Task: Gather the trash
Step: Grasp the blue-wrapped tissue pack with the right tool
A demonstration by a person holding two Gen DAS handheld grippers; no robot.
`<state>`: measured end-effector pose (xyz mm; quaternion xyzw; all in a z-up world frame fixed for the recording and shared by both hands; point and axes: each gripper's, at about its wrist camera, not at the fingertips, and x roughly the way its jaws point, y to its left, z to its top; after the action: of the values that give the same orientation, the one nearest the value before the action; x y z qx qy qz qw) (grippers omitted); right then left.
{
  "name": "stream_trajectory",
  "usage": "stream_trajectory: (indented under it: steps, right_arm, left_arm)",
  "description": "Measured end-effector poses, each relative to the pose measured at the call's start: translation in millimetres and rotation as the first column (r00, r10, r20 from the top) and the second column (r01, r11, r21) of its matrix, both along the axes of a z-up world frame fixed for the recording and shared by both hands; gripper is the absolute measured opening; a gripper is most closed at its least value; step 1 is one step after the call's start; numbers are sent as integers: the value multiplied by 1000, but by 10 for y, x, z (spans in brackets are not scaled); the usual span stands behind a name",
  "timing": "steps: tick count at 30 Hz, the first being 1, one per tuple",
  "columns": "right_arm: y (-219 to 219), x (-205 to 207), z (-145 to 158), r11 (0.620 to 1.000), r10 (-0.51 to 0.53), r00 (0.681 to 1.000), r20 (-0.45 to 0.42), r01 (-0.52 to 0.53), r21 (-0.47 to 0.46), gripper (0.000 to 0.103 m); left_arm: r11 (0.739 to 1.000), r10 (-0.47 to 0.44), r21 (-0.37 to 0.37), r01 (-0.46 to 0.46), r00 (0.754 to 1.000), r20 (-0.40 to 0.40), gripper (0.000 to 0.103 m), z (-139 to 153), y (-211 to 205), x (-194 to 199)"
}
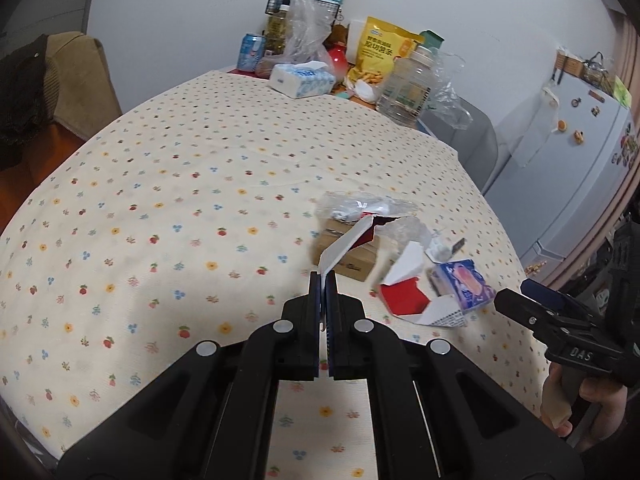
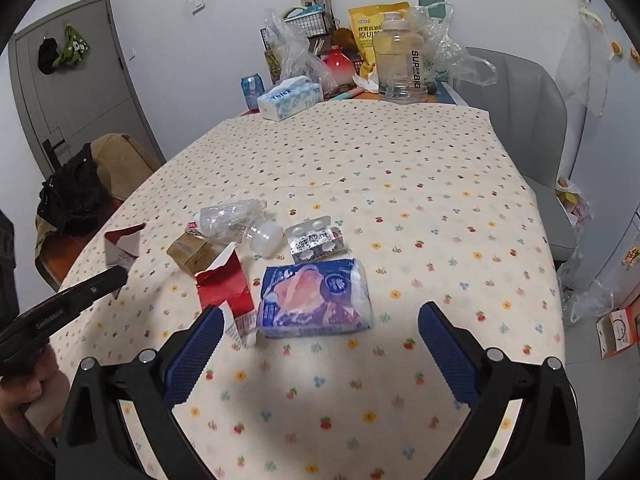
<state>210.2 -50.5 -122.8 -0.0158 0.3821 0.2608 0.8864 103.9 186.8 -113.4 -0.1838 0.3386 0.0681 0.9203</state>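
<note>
My left gripper (image 1: 324,278) is shut on a torn red-and-white carton scrap (image 1: 352,240), lifted above the floral tablecloth (image 1: 160,200). In the right wrist view that scrap (image 2: 124,242) hangs at the left gripper's tip (image 2: 116,278). My right gripper (image 2: 322,316) stands open just short of a blue tissue pack (image 2: 316,300), with nothing between its fingers. Behind the pack lie a torn red carton (image 2: 228,288), a small brown box (image 2: 192,254), a crushed clear bottle (image 2: 228,220), a white cap (image 2: 266,238) and a blister pack (image 2: 316,242).
At the table's far end stand a tissue box (image 2: 290,96), a drink can (image 2: 252,88), a big clear jug (image 2: 398,64), a yellow snack bag (image 2: 370,32) and plastic bags. A grey chair (image 2: 532,128) is at the right, a brown chair with dark clothes (image 2: 80,192) at the left.
</note>
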Motion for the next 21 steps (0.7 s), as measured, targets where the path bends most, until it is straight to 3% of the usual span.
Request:
stream_trajectory:
  steps: [10,12,14,21]
  right_arm:
    - [293,179,-202,996,-8,1000,-26,6,-91,95]
    - [285,198,-219,995,-10,999,-31,7,-98,91]
    - [273,200,-228,995,7,999,-48,-11,-100,73]
    - [92,119,-155,997,0,999,-49,-4,-74,66]
  left_arm:
    - [998,61,-33,-62,998,-24,3,-146,266,-16]
    - [997,65,-35,-66,997,-29,3,-163,279,-16]
    - [997,67,-36,-68,997,-31,3,-168,280,-11]
    - [999,46,-27,-47,999,-20,3,-111,173,4]
